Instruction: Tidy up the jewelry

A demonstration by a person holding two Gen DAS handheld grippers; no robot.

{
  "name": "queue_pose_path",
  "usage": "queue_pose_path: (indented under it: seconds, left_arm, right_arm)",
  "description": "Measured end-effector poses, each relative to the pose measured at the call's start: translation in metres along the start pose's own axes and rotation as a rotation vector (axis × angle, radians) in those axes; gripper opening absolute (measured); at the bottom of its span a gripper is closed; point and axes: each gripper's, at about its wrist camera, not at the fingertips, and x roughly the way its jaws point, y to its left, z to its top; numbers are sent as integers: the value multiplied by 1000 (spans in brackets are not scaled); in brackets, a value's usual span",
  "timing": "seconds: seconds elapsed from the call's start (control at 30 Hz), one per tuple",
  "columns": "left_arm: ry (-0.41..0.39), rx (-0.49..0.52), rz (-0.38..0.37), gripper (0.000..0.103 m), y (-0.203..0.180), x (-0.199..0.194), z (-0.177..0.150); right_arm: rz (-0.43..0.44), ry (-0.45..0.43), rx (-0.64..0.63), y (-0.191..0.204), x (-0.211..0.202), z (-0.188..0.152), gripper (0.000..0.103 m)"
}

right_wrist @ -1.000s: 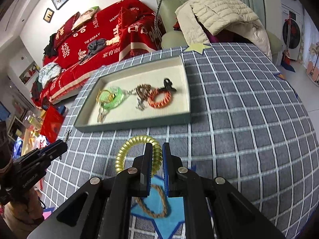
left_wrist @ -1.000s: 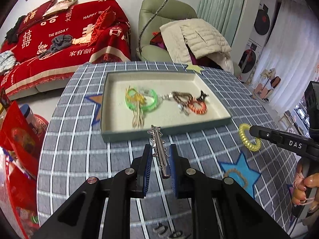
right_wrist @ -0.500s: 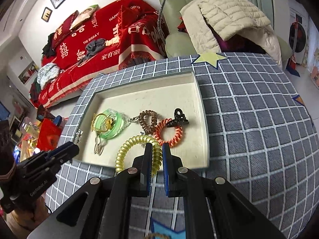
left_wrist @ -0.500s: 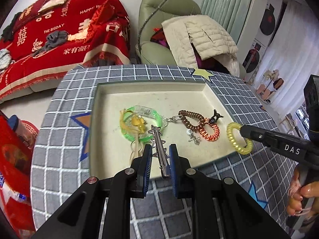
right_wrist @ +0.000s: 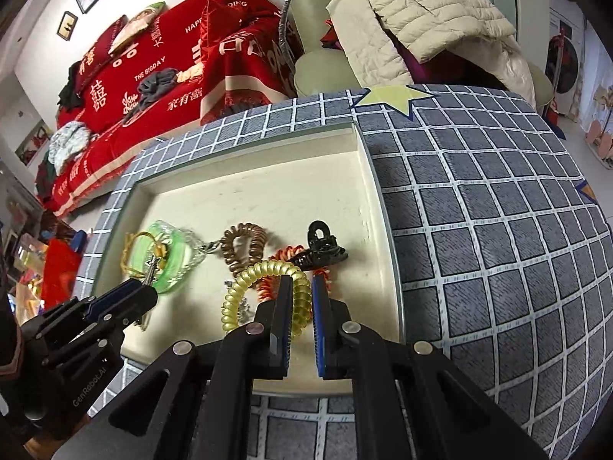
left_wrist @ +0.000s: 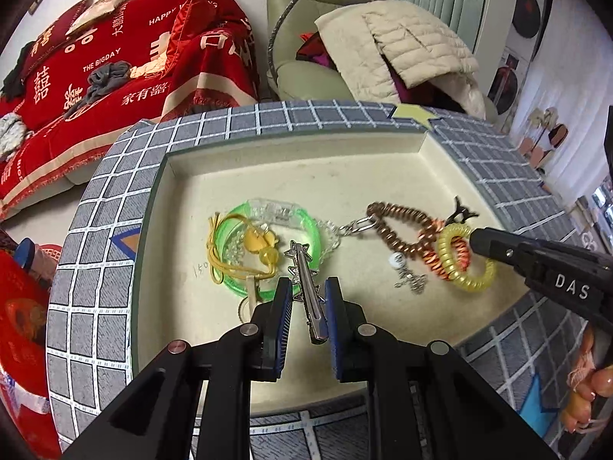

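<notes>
A cream tray point(left_wrist: 345, 176) with a grey-green rim sits on the checked tablecloth. In it lie a green bangle point(left_wrist: 306, 226), a brown coil tie point(left_wrist: 390, 226), an orange coil tie point(right_wrist: 283, 255) and a black claw clip point(right_wrist: 320, 247). My left gripper point(left_wrist: 306, 299) is shut on a silver star hair clip point(left_wrist: 302, 268) and holds it over the tray by the bangle. My right gripper point(right_wrist: 300, 295) is shut on a yellow coil hair tie point(right_wrist: 260, 276), which also shows in the left wrist view point(left_wrist: 465, 257), and holds it over the orange tie.
The round table's grey checked cloth point(right_wrist: 479, 230) extends right of the tray. Behind the table stand a red-covered sofa point(left_wrist: 115, 61) and a green armchair with a beige jacket point(left_wrist: 402, 42). Red bags point(left_wrist: 19, 306) sit at the left.
Both grippers have moved forward from over the cloth to over the tray, each still carrying its item. The yellow tie now hangs above the orange tie.
</notes>
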Motion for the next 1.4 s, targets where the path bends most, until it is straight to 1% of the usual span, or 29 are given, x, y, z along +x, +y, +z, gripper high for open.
queue_pose_path:
  seconds: [0.23,0.37,0.43,0.5,0.53,0.57,0.63,0.73,0.83,0.97,1.4]
  left_arm:
    - [6,31,58,39,-3,9,-6]
    - [23,26,75,39,-3,14,-9]
    - [16,19,76,39,-3,12,-9]
    - [10,21,80,39,-3,11,-10]
    - [2,26,85,39,-4,8,-10]
    - [-4,29,87,39,-4,7,-10]
    - [-20,37,90,39,-6,2,-10]
    - [-31,34,88,39,-7,-3,-9]
    - [-47,26,86,39,-7,-9,-7]
    - [-62,21,99,39,-6,-18,-7]
    - [-85,-8,133,39,0,-39,-11]
  right_arm:
    - [4,10,7,-1,8,-6,11]
    - [6,13,2,-1,8,-5,12]
    - [12,14,6,-1,8,-5,12]
    - [17,13,9,-2,7,-5,18]
    - [21,6,11,-1,5,-6,25]
    - [27,-2,13,-2,2,-6,34]
    - [41,-23,16,0,-5,-7,45]
    - [55,-38,12,2,-14,-7,47]
    - [61,-51,8,4,-21,-8,52]
    - [71,-58,8,7,-30,-10,55]
    - [70,-62,-5,9,-42,-20,57]
